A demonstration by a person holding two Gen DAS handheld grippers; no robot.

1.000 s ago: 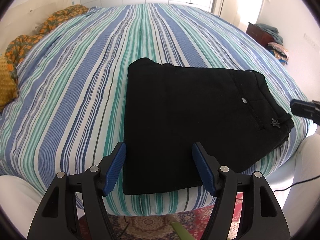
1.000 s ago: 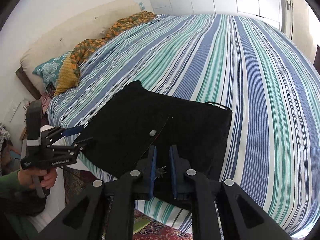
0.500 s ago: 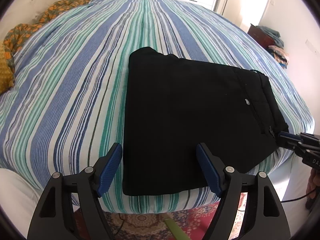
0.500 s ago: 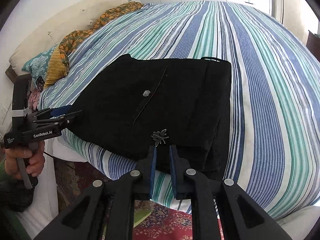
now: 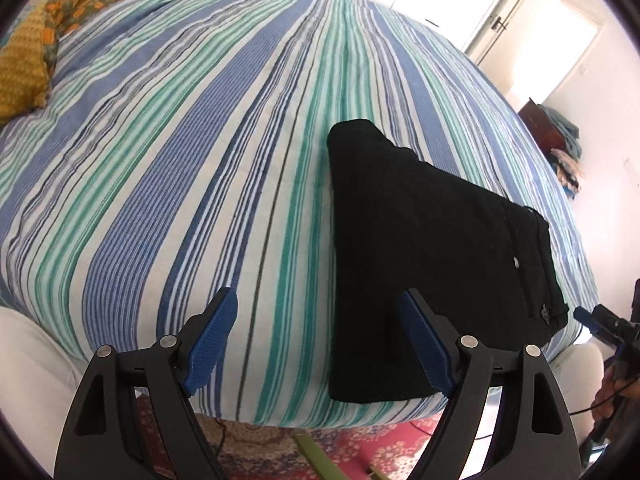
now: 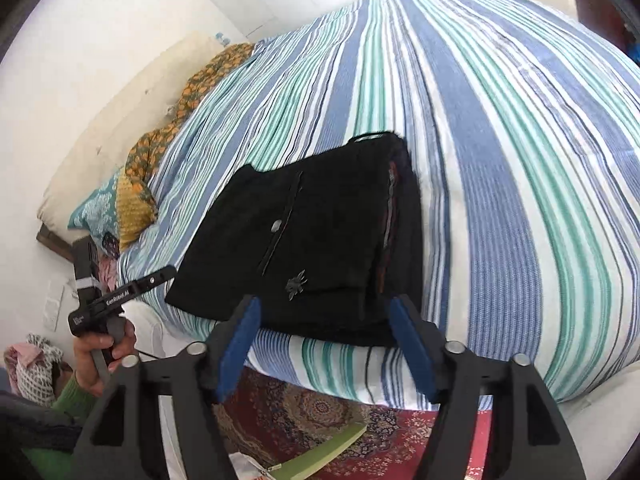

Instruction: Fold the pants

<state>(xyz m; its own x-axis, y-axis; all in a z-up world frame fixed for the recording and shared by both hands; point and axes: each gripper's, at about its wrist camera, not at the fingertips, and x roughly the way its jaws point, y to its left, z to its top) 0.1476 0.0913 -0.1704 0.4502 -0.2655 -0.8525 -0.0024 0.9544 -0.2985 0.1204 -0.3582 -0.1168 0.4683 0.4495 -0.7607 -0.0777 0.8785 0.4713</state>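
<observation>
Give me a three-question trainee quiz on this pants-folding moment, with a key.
1. True or false: the right tool is shut on the black pants.
2. Where do the folded pants lie? A) on the patterned rug B) near the foot edge of the striped bed C) on the yellow pillow
3. Fill in: the left tool is ____, with nothing between its blue pads.

Key: 1. False; it is open, just short of the pants. 2. B. 3. open.
</observation>
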